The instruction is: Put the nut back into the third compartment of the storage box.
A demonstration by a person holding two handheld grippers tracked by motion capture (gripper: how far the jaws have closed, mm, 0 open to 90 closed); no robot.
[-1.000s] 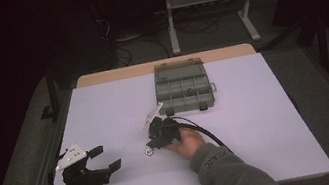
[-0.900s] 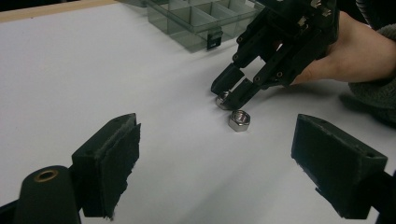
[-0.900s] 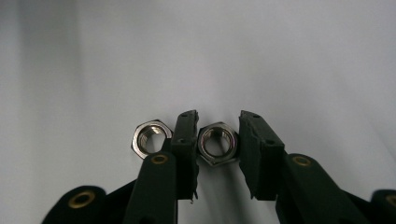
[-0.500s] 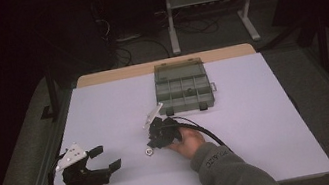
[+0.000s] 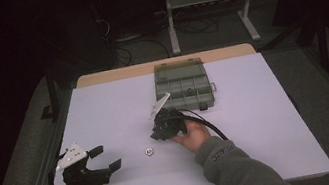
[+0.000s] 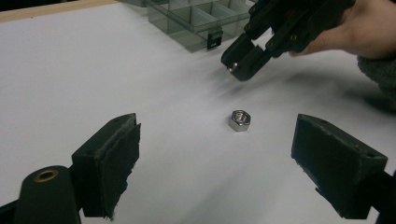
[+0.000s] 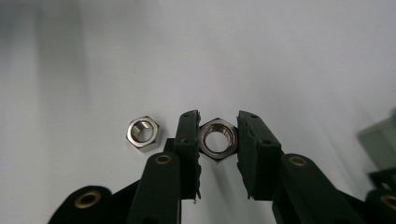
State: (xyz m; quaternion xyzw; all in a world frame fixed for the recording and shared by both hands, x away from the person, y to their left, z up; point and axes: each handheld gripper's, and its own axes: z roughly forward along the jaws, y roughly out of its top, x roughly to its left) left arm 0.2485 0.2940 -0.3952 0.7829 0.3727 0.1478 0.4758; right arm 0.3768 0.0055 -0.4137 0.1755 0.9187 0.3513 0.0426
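Nearest me, my left gripper (image 5: 104, 159) sat released on the white table (image 5: 269, 125), jaws wide apart. Just beyond it a second shiny steel hex nut (image 6: 240, 120) lay loose on the tabletop. Past that, my right gripper (image 7: 218, 140) was clenched on a matching steel hex nut (image 7: 217, 138), carried clear of the surface. I judged this the carry step; next I needed to bring the nut over a compartment of the grey plastic organiser box (image 5: 182, 85) at the far edge.

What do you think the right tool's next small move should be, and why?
Probably carry the held nut over to the compartment box: the right tool is shut on it, lifted off the table, while a second nut lies loose near the open left tool.
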